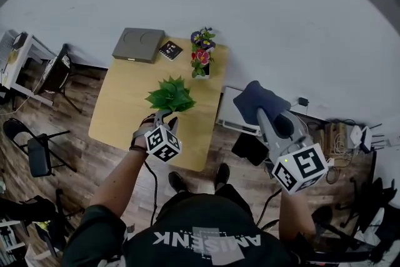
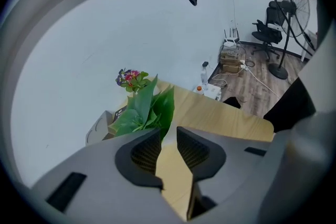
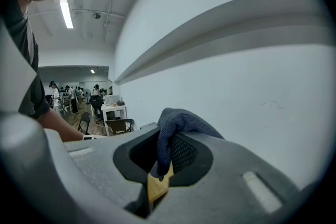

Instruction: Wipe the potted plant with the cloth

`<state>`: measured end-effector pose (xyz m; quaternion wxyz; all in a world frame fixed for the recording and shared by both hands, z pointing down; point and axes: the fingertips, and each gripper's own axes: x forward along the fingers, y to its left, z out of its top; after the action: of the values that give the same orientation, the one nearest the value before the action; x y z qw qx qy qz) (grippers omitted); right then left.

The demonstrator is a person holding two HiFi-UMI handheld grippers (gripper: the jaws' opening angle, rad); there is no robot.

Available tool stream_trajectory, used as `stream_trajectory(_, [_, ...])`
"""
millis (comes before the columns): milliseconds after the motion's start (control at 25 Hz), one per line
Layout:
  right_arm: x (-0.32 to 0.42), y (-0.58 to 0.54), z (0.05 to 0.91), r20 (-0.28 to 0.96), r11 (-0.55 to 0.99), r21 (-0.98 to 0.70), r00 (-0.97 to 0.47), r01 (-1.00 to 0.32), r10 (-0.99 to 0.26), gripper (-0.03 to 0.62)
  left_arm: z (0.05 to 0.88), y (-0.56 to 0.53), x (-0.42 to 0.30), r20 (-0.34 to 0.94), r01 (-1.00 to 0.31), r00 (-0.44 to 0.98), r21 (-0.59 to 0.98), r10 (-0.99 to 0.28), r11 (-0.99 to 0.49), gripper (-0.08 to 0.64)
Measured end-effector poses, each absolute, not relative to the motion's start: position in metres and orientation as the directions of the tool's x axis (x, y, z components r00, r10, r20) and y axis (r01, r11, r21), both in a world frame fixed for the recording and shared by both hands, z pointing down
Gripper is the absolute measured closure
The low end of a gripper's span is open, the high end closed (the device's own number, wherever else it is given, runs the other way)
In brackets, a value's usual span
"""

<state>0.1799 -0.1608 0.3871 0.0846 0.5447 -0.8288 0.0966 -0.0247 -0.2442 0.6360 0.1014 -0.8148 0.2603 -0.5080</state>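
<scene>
right hand-held gripper (image 3: 165,153) clamps a soft dark-blue cloth (image 3: 181,120); left hand-held gripper (image 2: 168,138) gapes empty near the spiky-leaved plant (image 1: 170,95).

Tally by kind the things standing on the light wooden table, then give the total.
Potted plants: 2 (green leafy potted plant, red-and-purple flowering potted plant)
Flat grey box: 1
Small black square booklet: 1
Total: 4
</scene>
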Motion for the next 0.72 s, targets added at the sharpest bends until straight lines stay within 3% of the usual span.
stream_trajectory(320, [0.184,-0.155,0.402,0.262,0.360,-0.090,-0.370,-0.929,-0.891,0.565,0.662,-0.259,-0.023,0.794,-0.212,0.280,-0.497,-0.539,-0.842,0.466])
stream_trajectory(720, [0.192,-0.145,0.414,0.270,0.307,-0.115,-0.327,-0.945,-0.906,0.565,0.679,-0.264,-0.019,0.845,-0.108,0.232,-0.471,-0.483,-0.876,0.466])
